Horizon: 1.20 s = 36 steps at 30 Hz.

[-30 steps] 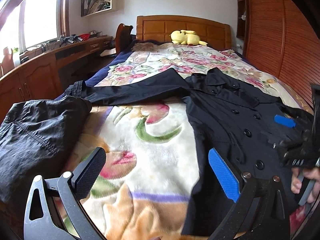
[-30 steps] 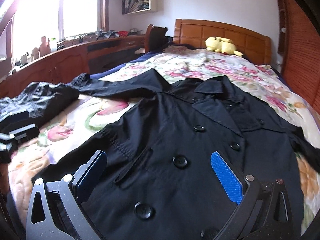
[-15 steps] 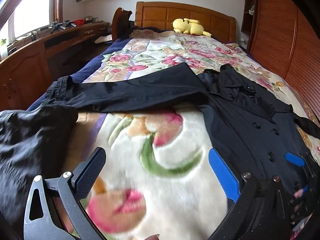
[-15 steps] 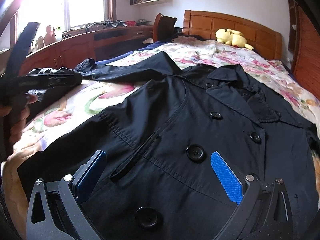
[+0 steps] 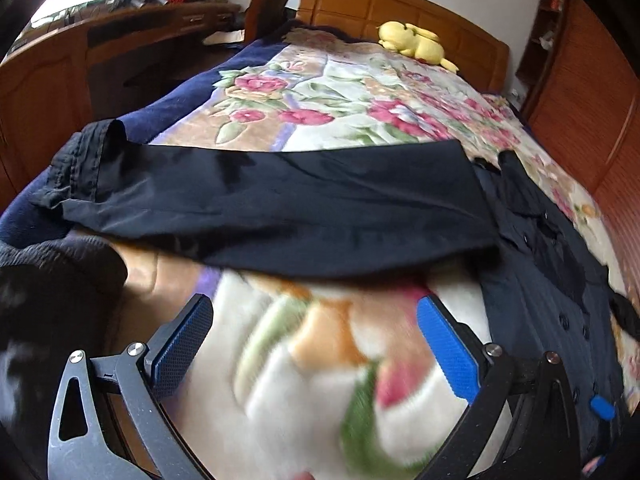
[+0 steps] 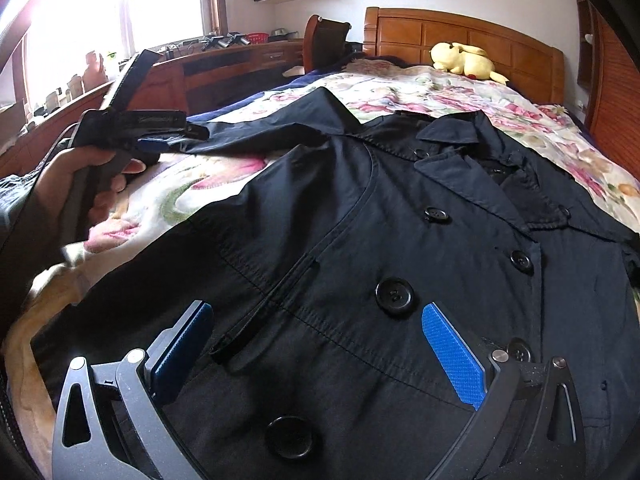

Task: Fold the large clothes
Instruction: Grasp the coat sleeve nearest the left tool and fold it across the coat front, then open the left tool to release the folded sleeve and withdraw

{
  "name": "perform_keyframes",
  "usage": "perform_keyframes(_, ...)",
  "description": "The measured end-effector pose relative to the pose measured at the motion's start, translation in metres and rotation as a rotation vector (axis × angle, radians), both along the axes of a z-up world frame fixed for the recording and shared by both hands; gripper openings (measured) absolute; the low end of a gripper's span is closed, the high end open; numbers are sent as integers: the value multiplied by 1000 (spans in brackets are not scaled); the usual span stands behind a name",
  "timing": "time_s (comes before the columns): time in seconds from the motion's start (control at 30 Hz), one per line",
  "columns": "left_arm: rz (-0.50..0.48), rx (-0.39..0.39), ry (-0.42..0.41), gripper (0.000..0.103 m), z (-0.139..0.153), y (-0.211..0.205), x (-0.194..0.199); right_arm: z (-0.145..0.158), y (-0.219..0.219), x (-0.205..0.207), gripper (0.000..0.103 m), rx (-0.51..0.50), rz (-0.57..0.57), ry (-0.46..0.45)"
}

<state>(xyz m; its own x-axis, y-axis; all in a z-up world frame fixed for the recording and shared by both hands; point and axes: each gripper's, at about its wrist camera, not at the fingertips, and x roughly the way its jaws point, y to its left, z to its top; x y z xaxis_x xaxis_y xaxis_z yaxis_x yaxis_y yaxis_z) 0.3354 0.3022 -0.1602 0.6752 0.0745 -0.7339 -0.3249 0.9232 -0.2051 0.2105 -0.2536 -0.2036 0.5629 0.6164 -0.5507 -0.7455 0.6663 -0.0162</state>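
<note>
The right gripper (image 6: 316,344) hovers low over the front of the dark coat (image 6: 400,240), its blue pads spread wide with nothing between them; a large button (image 6: 394,297) sits just ahead of the gap. The left gripper (image 5: 316,344) is equally wide apart and empty, poised above bare floral blanket (image 5: 320,380), with the coat's body off to its right side. In the right wrist view, the same left gripper (image 6: 160,138) appears out beside the coat, held in the person's hand (image 6: 76,184).

The coat lies face up and buttoned on the bed, collar toward the headboard, hem toward the cameras. Its outstretched sleeve (image 5: 280,204) runs crosswise directly ahead of the left gripper's fingers, long axis left to right, cuff (image 5: 84,160) at the far left near the blanket's edge. That sleeve looks like the next thing to be folded inward, and the left gripper is plainly the nearer one: it faces the sleeve broadside, so a forward reach would meet mid-sleeve, while the cuff lies ahead and to the left. A second dark garment (image 5: 48,300) is bunched at the left gripper's near left.

Beyond, a yellow plush toy (image 6: 466,62) rests against the wooden headboard (image 6: 460,32). Lettering on the left gripper's body is too blurred to read; no other writing shows.
</note>
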Motion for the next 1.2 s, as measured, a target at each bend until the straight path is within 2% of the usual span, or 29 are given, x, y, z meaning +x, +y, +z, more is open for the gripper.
perform_keyframes(0.03,10,-12,8,97,-2,5,4,0,0,1,103,1,0,2)
perform_keyframes(0.1,22,-55,35,84,-8,15,13,0,0,2,103,5,1,9)
perform_keyframes(0.3,83,-135,49,65,-19,34,26,-2,0,5,103,14,4,21)
perform_keyframes(0.4,118,-165,62,60,-27,41,31,-2,0,6,103,15,4,22)
perform_keyframes(0.5,132,-177,66,59,-32,45,33,-3,0,6,103,16,3,23)
perform_keyframes(0.73,130,-144,108,59,-33,48,48,-4,0,7,103,19,5,28)
perform_keyframes(0.8,121,-112,142,43,-34,48,54,-4,0,7,103,19,5,29)
perform_keyframes(0.83,108,-96,154,39,-34,48,57,-4,0,7,103,19,4,29)
perform_keyframes(0.9,85,-85,161,15,-31,51,59,-4,0,7,103,20,5,29)
perform_keyframes(0.97,74,-99,154,7,-28,54,57,-5,0,7,103,19,6,29)
perform_keyframes(1.07,57,-41,125,4,-14,42,55,-5,1,7,103,19,6,29)
perform_keyframes(1.2,2,33,59,4,17,5,48,-5,1,7,103,20,5,29)
